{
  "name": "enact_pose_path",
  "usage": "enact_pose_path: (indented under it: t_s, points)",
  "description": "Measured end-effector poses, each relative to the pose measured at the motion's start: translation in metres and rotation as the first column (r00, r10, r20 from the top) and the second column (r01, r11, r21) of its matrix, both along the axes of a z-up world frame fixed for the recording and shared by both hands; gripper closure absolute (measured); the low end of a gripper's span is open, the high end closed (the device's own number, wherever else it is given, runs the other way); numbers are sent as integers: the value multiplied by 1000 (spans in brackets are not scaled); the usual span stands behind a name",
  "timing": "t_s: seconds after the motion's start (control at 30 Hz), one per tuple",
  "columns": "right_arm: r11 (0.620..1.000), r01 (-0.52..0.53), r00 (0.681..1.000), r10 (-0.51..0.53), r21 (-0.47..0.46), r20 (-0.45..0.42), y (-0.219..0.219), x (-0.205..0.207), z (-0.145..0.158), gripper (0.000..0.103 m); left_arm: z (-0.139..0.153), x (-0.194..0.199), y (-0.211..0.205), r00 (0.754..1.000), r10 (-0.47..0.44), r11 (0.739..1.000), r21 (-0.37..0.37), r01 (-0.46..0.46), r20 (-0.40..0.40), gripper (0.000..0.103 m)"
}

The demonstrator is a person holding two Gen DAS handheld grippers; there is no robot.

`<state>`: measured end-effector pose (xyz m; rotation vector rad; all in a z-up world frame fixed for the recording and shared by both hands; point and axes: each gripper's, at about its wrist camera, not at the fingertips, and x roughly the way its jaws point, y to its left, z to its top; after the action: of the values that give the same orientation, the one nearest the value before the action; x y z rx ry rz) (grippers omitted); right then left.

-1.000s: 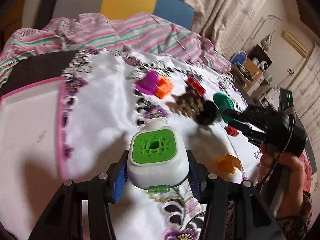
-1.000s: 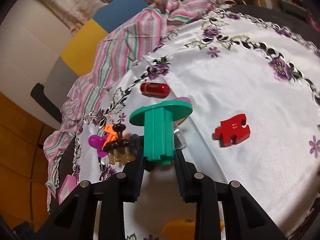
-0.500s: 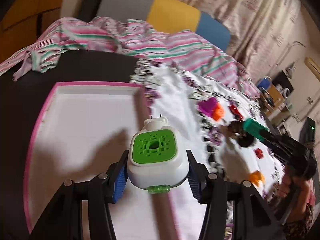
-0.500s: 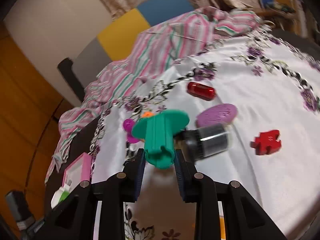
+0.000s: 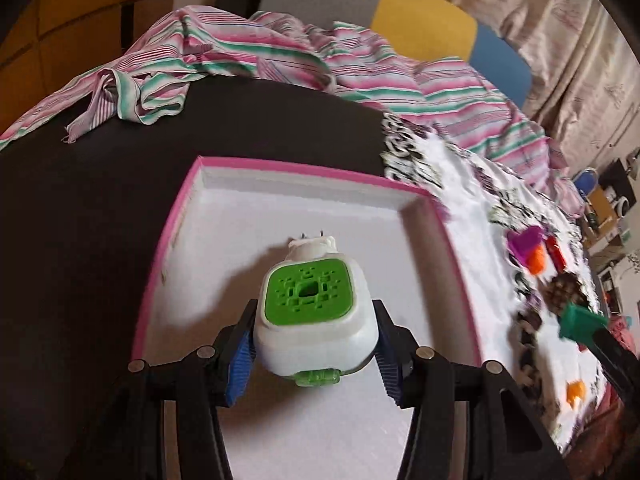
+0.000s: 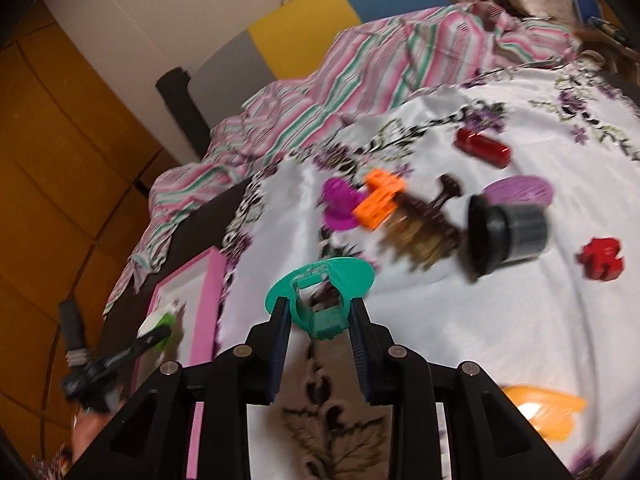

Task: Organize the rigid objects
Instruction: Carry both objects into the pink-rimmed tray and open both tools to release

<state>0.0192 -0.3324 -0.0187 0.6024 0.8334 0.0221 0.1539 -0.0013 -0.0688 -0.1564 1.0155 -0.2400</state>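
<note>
Jaws, left: left gripper (image 5: 316, 356) pinches a white plug-in device (image 5: 314, 320) with a green vented face across its two flat sides, held over the pink-rimmed tray (image 5: 452, 240).
Jaws, right: right gripper (image 6: 318, 320) is clamped on the stem of a teal plastic piece (image 6: 320, 280) with a round flange, held above the flowered cloth (image 6: 480, 320).
Handling, device: hard, smooth shell, likely light; the rounded sides could slip, so the flat flanks are the safest place to grip. The metal prongs at its far end look easy to bend.
Handling, teal piece: stiff and hollow, probably very light; the ribbed stem gives better purchase than the thin flange.
Loose things: red capsule (image 6: 484, 148), orange block (image 6: 378, 200), purple cup (image 6: 340, 204), black cap (image 6: 508, 236) and red puzzle piece (image 6: 600, 258) lie on the cloth, well apart from the tray.
Hard to make out: motion blur smears the brown item (image 6: 424, 228) beside the orange block; I cannot tell what it is. The tray's near edge is hidden behind the left gripper.
Cut off: an orange-yellow piece (image 6: 544, 408) is partly hidden by the right gripper.
</note>
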Motion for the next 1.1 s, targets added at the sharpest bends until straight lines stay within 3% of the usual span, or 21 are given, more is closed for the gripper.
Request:
enact_pose_path:
  t_s: [0.3,0.5,0.67,0.9,1.1]
  points:
    - [992,-126,991,125,18,42,54,17,18,74,3,28,17,998,65,991,111,-68,28,49]
    - [975,-222,974,221,29,41,96,39,22,74,21,-3,41,989,137,990,4,-138,59,44]
    - [954,-300,954,299,24,29,134,62,20,74,19,-37,58,986,163,980,-120,-159,29,43]
    - [925,-377,926,375,-46,-38,182,104,2,74,15,-80,60,988,150,980,-138,-146,19,43]
    - [922,-373,927,366,-103,-78,204,139,-12,74,16,-103,66,989,145,974,-177,-140,14,43]
